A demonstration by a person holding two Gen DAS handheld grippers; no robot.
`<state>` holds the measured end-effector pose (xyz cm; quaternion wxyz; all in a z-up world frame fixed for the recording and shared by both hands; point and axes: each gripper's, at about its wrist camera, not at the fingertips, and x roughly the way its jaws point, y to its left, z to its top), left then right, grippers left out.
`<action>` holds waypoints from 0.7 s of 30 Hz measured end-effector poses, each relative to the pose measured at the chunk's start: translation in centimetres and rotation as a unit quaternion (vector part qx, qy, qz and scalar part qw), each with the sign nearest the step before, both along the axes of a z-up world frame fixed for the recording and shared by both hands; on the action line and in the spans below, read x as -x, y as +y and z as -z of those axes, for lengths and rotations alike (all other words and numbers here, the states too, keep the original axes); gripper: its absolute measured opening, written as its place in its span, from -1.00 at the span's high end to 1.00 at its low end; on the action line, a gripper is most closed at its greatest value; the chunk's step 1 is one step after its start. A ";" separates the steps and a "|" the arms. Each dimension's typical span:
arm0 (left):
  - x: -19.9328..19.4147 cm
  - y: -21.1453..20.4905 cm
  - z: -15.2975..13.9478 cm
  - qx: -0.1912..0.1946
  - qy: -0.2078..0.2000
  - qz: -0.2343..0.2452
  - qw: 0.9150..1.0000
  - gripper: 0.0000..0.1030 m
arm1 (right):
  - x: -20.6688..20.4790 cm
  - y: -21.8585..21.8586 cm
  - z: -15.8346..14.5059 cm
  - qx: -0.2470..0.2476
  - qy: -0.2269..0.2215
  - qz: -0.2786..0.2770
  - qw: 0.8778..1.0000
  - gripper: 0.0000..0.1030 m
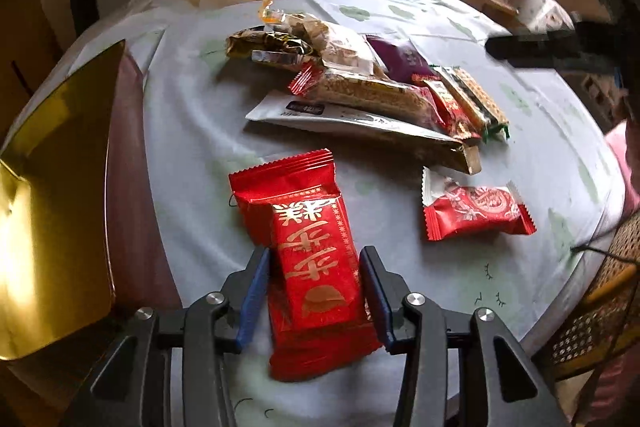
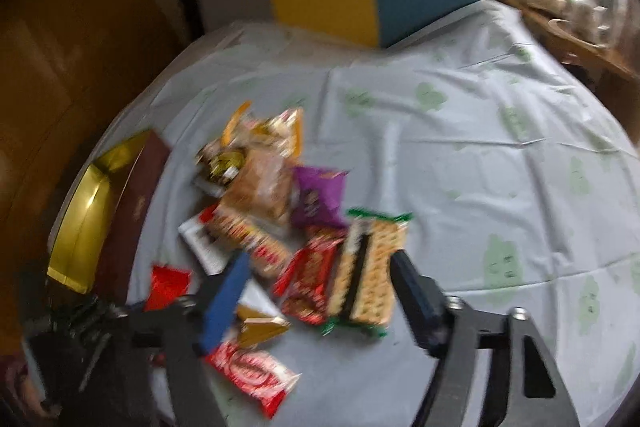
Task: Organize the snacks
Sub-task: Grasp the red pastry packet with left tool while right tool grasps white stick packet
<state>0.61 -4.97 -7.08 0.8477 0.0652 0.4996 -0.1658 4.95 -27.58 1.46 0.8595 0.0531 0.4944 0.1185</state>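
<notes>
Snacks are mostly unsorted, as far as I can judge: the main pile (image 1: pixel 360 83) of wrappers lies heaped ahead of my left gripper (image 1: pixel 316 291), and nothing shows inside the gold-lined box (image 1: pixel 52 195) off to that gripper's left, though only part of its interior is in view.

My left gripper has a long red packet (image 1: pixel 308 255) between its blue pads. The pads sit close against the packet's sides and seem to press it, so I read this as a grip on that packet, which still looks to rest on the cloth-covered surface (image 1: pixel 192 131). A smaller red-and-white packet (image 1: pixel 476 211) lies alone to the right of this gripper, apart from the pile.

My right gripper (image 2: pixel 316 287) is partly open and holds nothing. Its view is blurred, but I can make out a green-edged cracker bar (image 2: pixel 368 267) and a red bar (image 2: pixel 312 279) lying between and just ahead of its fingers, untouched. Another red-and-white packet (image 2: pixel 252 375) lies nearer, below its left finger.

By my reckoning the job is near its start: one packet in hand, nearly every other snack waiting to be moved, presumably into the box.
</notes>
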 end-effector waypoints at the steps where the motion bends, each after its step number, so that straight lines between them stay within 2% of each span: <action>1: 0.2 0.2 0.0 0.000 -0.003 0.001 1.000 0.08 | 0.2 0.8 0.2 -0.001 0.006 -0.022 1.000 -0.24; 5: 0.7 0.2 -0.6 -0.003 -0.012 0.003 1.000 0.08 | 1.0 3.8 1.3 0.011 0.027 -0.099 0.995 -0.19; 7: 0.8 0.4 -0.6 -0.001 -0.015 0.003 1.000 0.08 | 1.4 5.1 2.0 0.017 0.041 -0.129 0.991 -0.10; 14: 0.6 0.1 -0.2 -0.003 -0.029 0.017 0.999 0.15 | 0.0 8.7 4.5 0.055 0.076 -0.170 0.981 -0.10; 16: 0.7 0.4 -0.5 0.012 -0.023 0.024 0.999 0.16 | -0.4 9.4 5.8 0.065 0.092 -0.182 0.977 0.13; 18: 0.8 0.8 -1.0 0.028 -0.021 0.028 0.999 0.17 | -0.8 9.4 6.8 0.071 0.102 -0.177 0.976 0.22; 19: 1.1 1.1 -1.8 0.041 -0.027 0.033 0.998 0.17 | -1.3 9.2 6.9 0.070 0.106 -0.172 0.977 0.37; 21: 1.7 1.5 -3.3 0.066 -0.044 0.043 0.996 0.17 | -1.5 8.7 7.0 0.060 0.109 -0.165 0.978 0.39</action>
